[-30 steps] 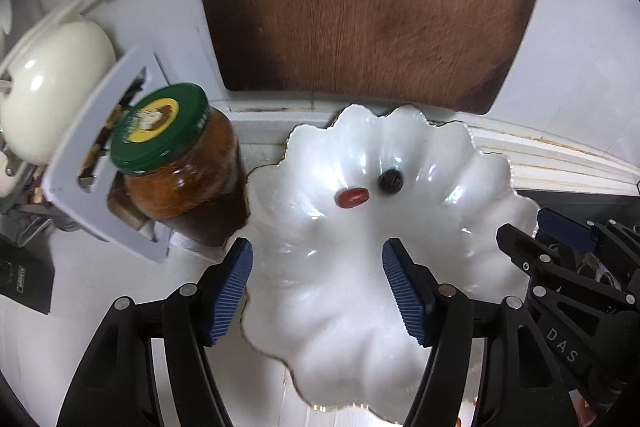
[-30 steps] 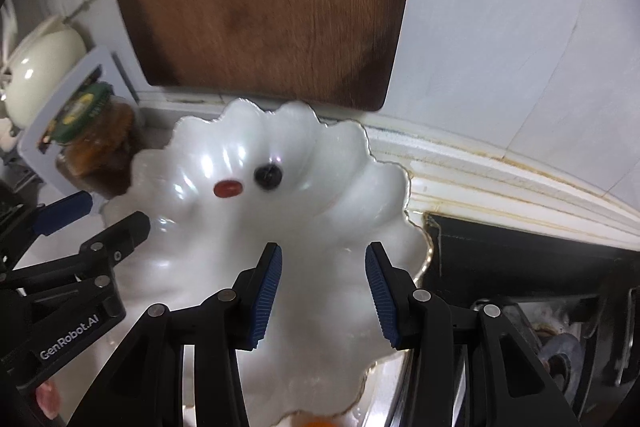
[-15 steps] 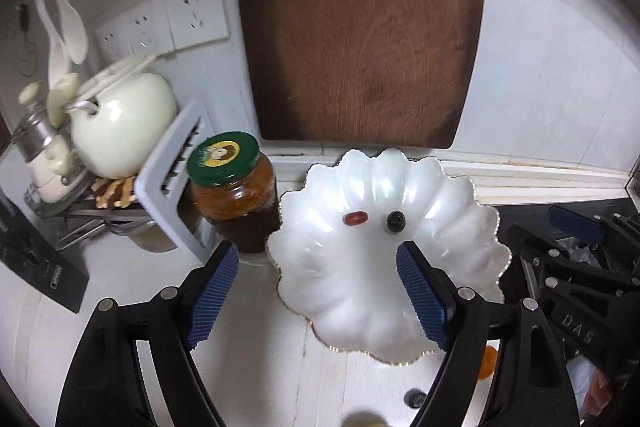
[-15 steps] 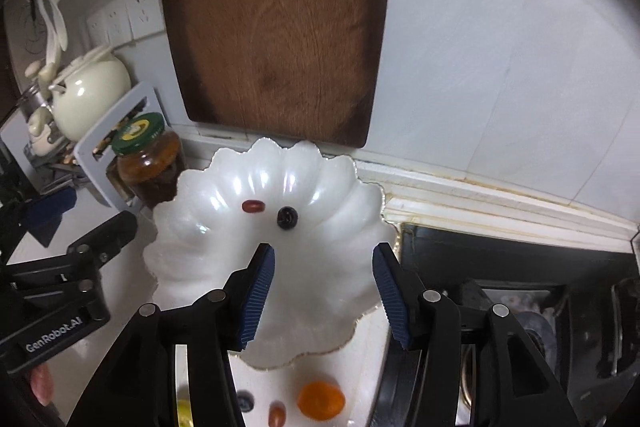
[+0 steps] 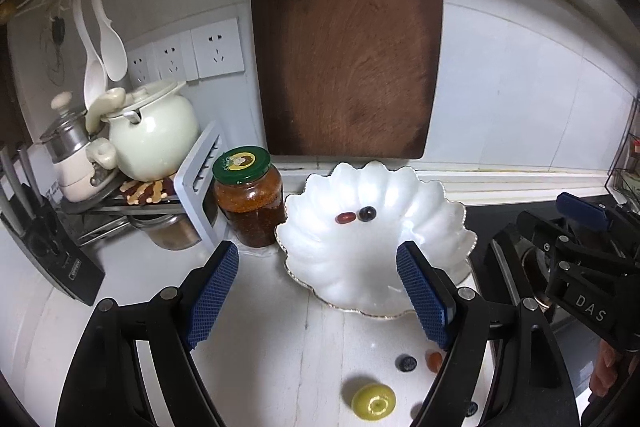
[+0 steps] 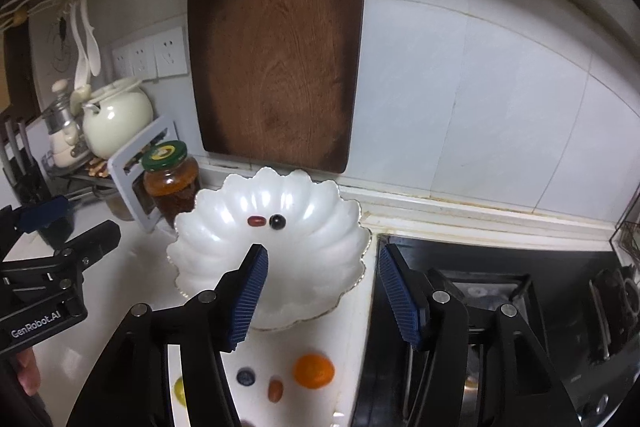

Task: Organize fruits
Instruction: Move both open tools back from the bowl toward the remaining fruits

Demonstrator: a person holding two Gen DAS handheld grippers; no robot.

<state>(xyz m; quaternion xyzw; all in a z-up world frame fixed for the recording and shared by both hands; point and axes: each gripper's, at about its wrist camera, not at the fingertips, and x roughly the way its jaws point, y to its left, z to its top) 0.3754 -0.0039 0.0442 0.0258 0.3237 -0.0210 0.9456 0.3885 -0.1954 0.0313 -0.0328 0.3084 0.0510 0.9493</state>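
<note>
A white scalloped bowl (image 5: 424, 227) (image 6: 320, 239) sits on the counter and holds a red date (image 5: 345, 217) (image 6: 256, 221) and a dark berry (image 5: 367, 213) (image 6: 277, 221). In front of it on the counter lie a yellow-green fruit (image 5: 373, 402), a blueberry (image 5: 405, 363) (image 6: 245, 376), a red date (image 5: 434, 360) (image 6: 275, 389) and an orange (image 6: 313, 371). My left gripper (image 5: 318, 291) is open and empty, above the counter before the bowl. My right gripper (image 6: 324, 293) is open and empty, over the bowl's near rim.
A jar with a green lid (image 5: 248, 197) stands left of the bowl, next to a rack with a cream pot (image 5: 152, 135). A dark wooden cutting board (image 5: 344, 39) leans on the tiled wall. A black stove (image 6: 500, 287) lies right of the counter.
Both grippers have pulled back and up from the bowl, so the loose fruits on the counter came into view. Both stayed open; the right one's jaws widened.
</note>
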